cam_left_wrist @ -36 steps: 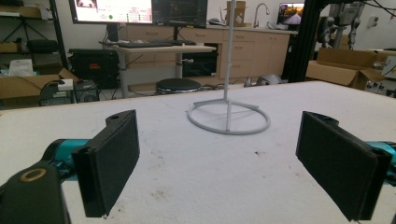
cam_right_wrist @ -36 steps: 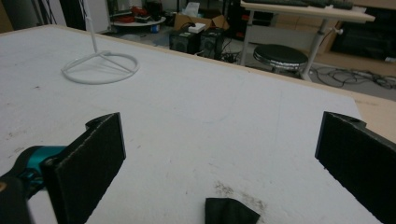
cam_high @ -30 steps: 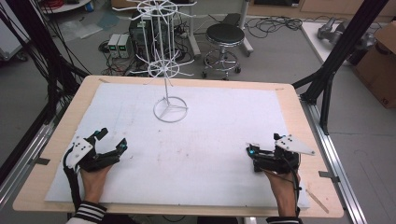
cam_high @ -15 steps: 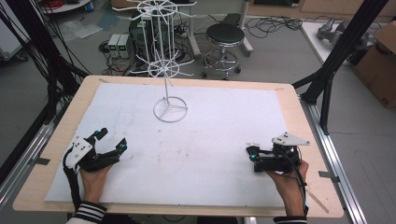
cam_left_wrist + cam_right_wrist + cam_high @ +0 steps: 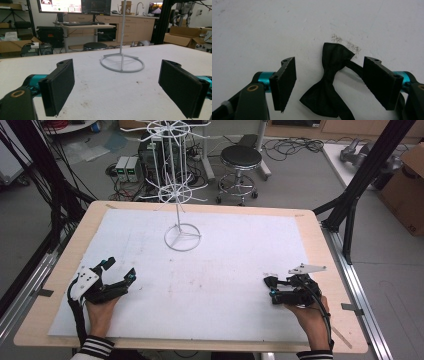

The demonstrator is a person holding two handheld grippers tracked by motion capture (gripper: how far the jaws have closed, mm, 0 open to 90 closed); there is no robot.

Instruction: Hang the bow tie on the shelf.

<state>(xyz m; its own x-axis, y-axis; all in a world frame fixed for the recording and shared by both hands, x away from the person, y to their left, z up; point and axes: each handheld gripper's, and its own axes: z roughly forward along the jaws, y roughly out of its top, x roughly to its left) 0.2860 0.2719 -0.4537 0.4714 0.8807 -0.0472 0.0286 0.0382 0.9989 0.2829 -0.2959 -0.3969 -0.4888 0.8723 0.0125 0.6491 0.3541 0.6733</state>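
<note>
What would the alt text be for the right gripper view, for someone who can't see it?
A black bow tie lies on a white table surface between the right gripper's two black jaws, which have just been closing and do not yet press on it. A faint grey smudge marks the surface just beyond the bow tie.

Right gripper (image 5: 329, 85): jaws just closing in, pads clear of the cloth.
Black bow tie (image 5: 329, 82): between jaws, flat on white table cover (image 5: 287, 27).
</note>
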